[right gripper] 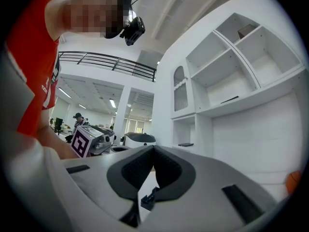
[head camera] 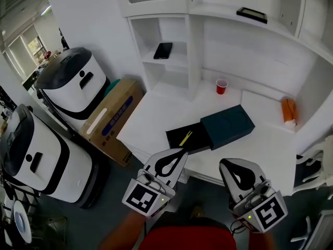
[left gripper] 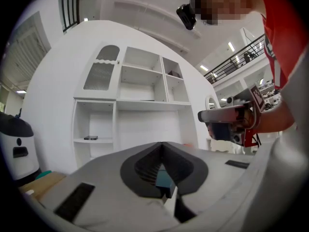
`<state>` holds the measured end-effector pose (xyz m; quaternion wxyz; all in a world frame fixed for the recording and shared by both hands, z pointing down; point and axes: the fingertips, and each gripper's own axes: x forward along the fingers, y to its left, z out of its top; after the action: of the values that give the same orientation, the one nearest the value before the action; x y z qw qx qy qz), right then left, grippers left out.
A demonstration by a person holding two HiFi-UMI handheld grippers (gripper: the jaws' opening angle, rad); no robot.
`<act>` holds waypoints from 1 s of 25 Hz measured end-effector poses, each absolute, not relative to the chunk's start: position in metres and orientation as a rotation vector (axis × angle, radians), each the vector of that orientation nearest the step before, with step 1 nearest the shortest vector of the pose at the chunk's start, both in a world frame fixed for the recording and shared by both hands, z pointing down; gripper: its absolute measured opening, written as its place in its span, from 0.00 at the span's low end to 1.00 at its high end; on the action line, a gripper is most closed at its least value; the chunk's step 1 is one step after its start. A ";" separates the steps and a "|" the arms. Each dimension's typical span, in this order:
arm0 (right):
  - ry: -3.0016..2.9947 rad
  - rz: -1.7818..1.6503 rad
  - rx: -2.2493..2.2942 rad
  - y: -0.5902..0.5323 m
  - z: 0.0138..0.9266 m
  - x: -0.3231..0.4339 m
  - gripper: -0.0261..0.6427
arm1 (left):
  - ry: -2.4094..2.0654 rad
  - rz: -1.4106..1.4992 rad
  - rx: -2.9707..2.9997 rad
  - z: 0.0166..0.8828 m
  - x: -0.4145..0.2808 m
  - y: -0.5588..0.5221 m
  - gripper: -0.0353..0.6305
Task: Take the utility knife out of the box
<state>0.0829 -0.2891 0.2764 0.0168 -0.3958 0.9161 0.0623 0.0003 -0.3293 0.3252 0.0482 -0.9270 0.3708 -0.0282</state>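
Observation:
A yellow utility knife (head camera: 186,137) lies in the black tray (head camera: 200,139), which is slid halfway out of the dark teal box sleeve (head camera: 227,125) on the white desk (head camera: 156,116). Both grippers hover level just off the desk's front edge, short of the box. My left gripper (head camera: 182,151) points at the tray's near side with its jaws shut and empty; the teal sleeve (left gripper: 165,179) shows through the gap behind its tips (left gripper: 161,143). My right gripper (head camera: 225,162) sits below the sleeve, also shut and empty, with its tips (right gripper: 154,147) meeting.
A red cup (head camera: 221,86) stands at the back of the desk and an orange object (head camera: 289,110) at the right. A black phone (head camera: 163,50) lies in the shelf niche. A cardboard box (head camera: 112,120) and two white machines (head camera: 73,82) (head camera: 31,155) stand on the floor at left.

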 end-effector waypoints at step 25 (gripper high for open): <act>2.871 0.109 -1.306 -0.360 0.301 0.089 0.04 | 1.040 -1.196 -2.939 0.531 0.015 -0.486 0.18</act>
<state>0.0893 -0.3601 0.3012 -0.0074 -0.4138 0.9097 0.0345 0.0150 -0.4864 0.5311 -0.0987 -0.8759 0.3099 -0.3565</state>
